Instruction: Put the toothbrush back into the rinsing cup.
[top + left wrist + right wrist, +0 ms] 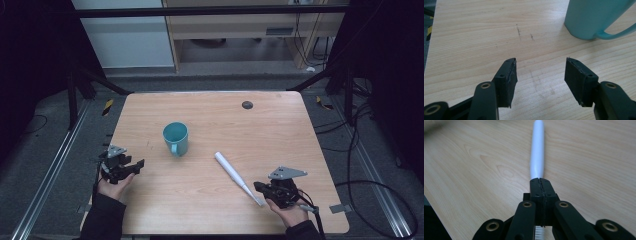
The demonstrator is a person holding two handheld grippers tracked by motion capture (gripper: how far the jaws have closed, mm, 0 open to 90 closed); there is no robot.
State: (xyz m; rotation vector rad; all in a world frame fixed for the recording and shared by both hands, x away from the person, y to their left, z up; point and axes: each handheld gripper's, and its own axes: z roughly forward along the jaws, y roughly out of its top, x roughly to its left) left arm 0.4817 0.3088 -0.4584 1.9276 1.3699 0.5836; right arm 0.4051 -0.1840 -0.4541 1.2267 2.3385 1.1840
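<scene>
**Right tongs clamped on the toothbrush neck**

Your right gripper has its jaws fully together on the thin end of the white toothbrush; bristles peek out beneath the jaws, and the handle runs straight ahead of the tips, lying along the wooden table. Your left gripper stands wide open with nothing between its pads, and the teal mug sits ahead of it and off to its right, well apart from the tips.

What could go wrong: the grip is at the slim neck, far from the handle's heavy end. Lift quickly and the long handle will likely droop or swing, and it may twist out of the pads. If you carry it toward the mug, a sagging handle could knock the rim and tip or shove the mug, since your left gripper is not steadying it.

Count: one toothbrush, one mug, two grippers, one table.
</scene>
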